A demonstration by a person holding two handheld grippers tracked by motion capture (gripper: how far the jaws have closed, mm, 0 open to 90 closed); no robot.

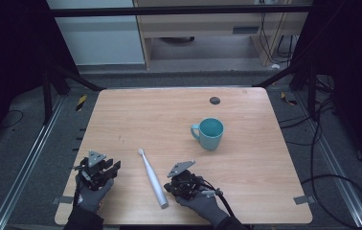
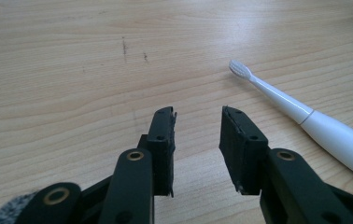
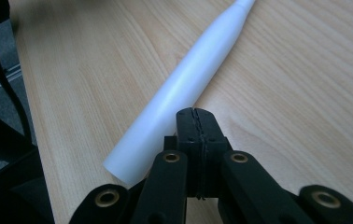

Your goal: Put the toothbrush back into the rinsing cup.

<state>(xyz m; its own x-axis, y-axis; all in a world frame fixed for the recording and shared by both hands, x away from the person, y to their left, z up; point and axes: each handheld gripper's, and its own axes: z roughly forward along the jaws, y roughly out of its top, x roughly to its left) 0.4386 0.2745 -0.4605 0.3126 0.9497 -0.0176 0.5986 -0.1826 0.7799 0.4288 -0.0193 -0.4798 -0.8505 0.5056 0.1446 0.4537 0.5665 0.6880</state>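
Note:
A white electric toothbrush lies flat on the wooden table near its front edge, bristle head pointing away from me. My left gripper rests to its left, jaws apart with bare wood between them; in the left gripper view the toothbrush runs past on the right. My right gripper sits just right of the handle's thick end. Its pads are pressed together with nothing in them, the tip close beside the toothbrush handle.
A teal mug stands upright right of centre, handle turned left. A small dark round spot marks the far part of the tabletop. Dark floor, metal rails and cables surround the table.

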